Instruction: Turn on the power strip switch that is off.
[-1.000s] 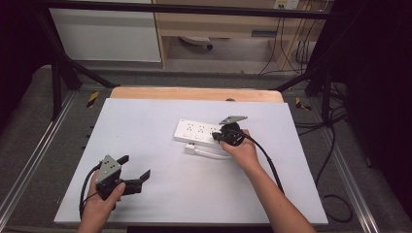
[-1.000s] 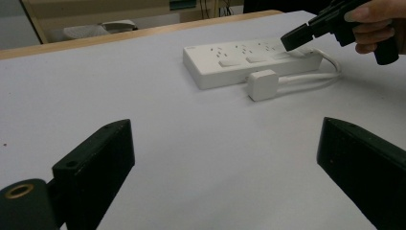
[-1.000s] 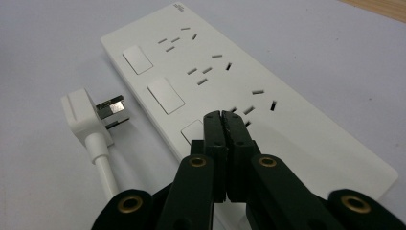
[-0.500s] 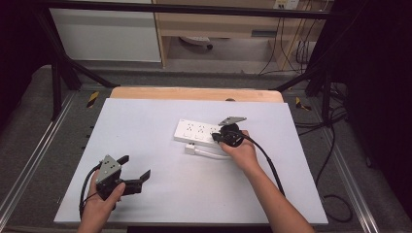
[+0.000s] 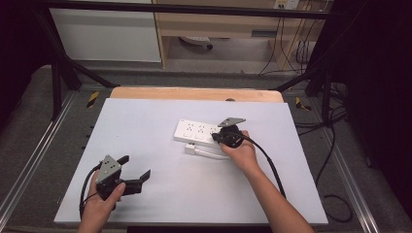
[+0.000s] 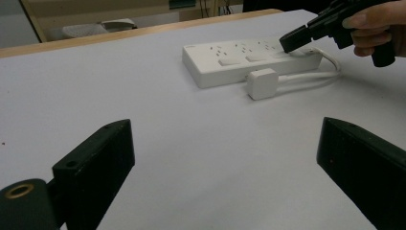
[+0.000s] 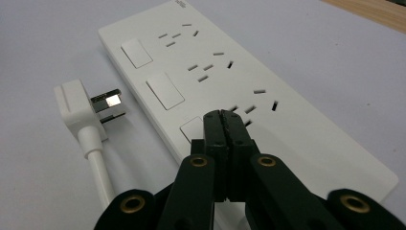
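A white power strip (image 5: pixel 194 132) (image 7: pixel 297 139) with three switches lies near the middle of the white table. Its white plug (image 5: pixel 191 149) (image 7: pixel 76 108) lies unplugged on the table just in front of it, prongs toward the strip. My right gripper (image 5: pixel 217 138) (image 7: pixel 222 120) is shut with nothing between its jaws. Its tip is at the strip's right-hand end, by the third switch; whether it presses there I cannot tell. My left gripper (image 5: pixel 135 166) (image 6: pixel 225 158) stands open and empty near the front left, pointing at the strip (image 6: pixel 239 60) and plug (image 6: pixel 262 83).
The white table (image 5: pixel 145 116) has a wooden strip (image 5: pixel 194 93) along its far edge. The plug's white cable (image 7: pixel 103 177) curls back to the strip's right end. Dark floor, black frame legs and loose cables surround the table.
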Motion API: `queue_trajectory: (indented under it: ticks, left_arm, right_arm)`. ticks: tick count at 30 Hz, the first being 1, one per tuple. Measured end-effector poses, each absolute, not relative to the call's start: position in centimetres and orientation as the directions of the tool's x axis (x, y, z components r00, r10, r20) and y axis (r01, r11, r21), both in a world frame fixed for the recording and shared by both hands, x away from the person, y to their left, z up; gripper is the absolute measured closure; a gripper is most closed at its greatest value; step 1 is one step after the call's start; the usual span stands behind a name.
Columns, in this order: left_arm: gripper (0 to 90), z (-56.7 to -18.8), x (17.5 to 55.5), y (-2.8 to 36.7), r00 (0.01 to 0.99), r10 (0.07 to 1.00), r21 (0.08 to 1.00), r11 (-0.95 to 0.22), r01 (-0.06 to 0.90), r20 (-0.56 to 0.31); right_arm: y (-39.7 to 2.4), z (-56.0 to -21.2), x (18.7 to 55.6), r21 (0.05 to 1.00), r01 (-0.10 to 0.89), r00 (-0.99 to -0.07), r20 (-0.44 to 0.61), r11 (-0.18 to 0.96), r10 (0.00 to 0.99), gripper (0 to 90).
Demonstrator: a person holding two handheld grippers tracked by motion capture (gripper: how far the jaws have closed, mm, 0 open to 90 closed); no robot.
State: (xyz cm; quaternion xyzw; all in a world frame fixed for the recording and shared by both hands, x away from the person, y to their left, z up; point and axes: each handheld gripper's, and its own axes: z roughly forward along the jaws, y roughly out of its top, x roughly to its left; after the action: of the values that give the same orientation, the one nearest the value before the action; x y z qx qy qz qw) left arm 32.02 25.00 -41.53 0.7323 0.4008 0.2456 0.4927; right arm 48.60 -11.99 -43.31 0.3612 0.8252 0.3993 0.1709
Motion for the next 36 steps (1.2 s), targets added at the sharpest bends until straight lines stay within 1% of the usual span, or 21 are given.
queue_trajectory:
  ticks: [16,25,36]
  left_arm:
    - [5.9,-41.51,31.99,25.02,0.557,0.83,0.919,-0.193,0.345,-0.034]
    - [5.9,-41.52,32.01,25.02,0.557,0.83,0.918,-0.194,0.345,-0.034]
    - [5.9,-41.52,32.04,25.05,0.554,0.832,0.92,-0.187,0.344,-0.038]
  right_arm:
    - [-12.07,-43.54,48.41,0.795,0.444,-0.68,-0.002,0.414,0.733,90.0]
    - [-12.74,-44.01,48.28,0.803,0.456,-0.672,0.028,0.384,0.74,90.0]
    - [-12.77,-43.88,48.46,0.798,0.461,-0.678,0.034,0.388,0.735,90.0]
